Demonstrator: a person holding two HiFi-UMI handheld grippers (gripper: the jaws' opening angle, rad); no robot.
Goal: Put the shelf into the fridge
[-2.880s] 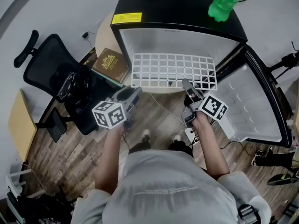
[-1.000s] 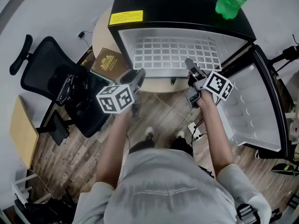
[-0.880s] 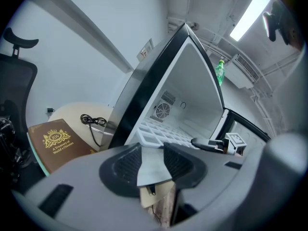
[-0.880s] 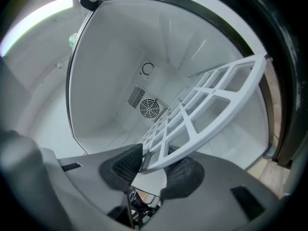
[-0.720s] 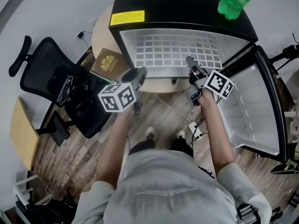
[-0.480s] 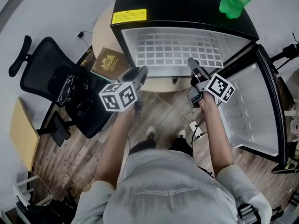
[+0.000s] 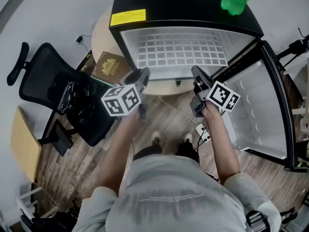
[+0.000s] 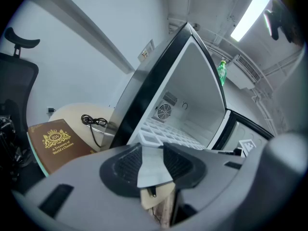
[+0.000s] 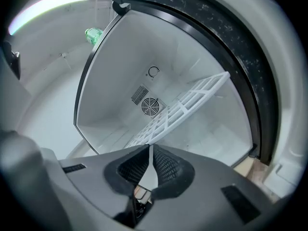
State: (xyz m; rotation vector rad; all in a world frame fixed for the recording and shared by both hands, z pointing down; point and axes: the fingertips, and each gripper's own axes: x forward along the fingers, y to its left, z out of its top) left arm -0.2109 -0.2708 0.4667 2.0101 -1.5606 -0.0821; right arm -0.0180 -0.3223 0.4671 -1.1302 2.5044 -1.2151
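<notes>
Shelf (image 7: 179, 50): we see it inside the fridge (image 7: 183, 4), ahead.
Left gripper (image 7: 143, 73) fingers: apart.
Right gripper (image 7: 195, 71) fingers: just closed, empty.

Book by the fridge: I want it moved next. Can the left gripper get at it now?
Probably yes: the left gripper is open and empty, and the book lies uncovered close beside it, with nothing between them.

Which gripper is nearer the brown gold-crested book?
Left: the left gripper is beside the book; the right gripper, jaws just closing on nothing, is by the fridge door.
</notes>
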